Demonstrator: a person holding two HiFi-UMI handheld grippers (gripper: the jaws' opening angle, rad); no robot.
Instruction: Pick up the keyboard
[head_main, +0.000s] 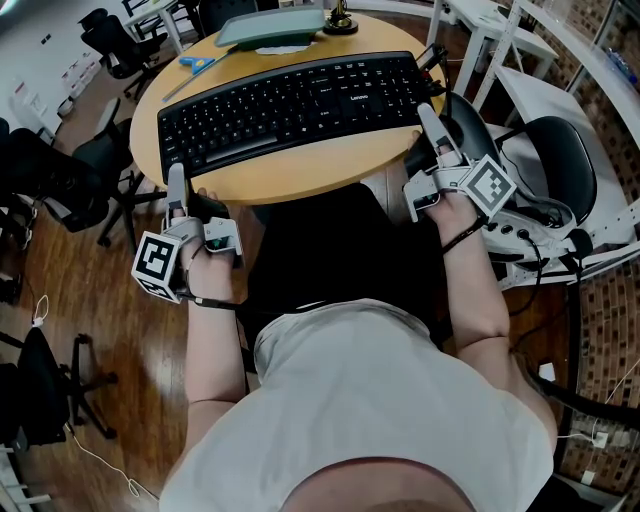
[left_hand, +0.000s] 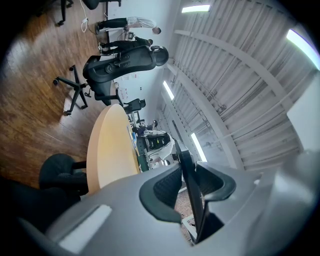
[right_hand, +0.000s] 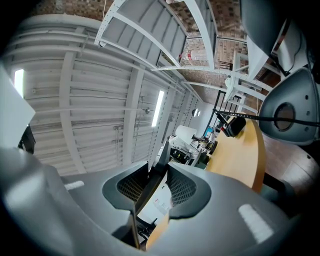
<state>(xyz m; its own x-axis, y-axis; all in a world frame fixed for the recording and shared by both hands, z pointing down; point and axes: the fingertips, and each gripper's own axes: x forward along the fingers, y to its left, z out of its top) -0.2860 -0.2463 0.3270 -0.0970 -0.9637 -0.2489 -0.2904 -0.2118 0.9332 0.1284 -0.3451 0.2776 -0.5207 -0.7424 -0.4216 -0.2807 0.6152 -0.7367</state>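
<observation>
A black keyboard (head_main: 300, 105) lies slantwise over the round wooden table (head_main: 300, 178). My left gripper (head_main: 176, 185) grips its near left corner and my right gripper (head_main: 428, 120) its right end. In the left gripper view the keyboard (left_hand: 194, 197) shows edge-on as a thin black slab, clamped between the two pads (left_hand: 165, 189). The right gripper view shows that thin edge (right_hand: 149, 192) pinched between the ribbed pads (right_hand: 182, 189). It seems to hang just off the tabletop (left_hand: 112, 150), though I cannot be sure.
At the table's far side lie blue-handled scissors (head_main: 196, 65), a green tray (head_main: 270, 28) and a small dark stand (head_main: 340, 22). Black office chairs stand left (head_main: 60, 170) and right (head_main: 555, 150) of the table. White desk frames (head_main: 500, 40) run along the right.
</observation>
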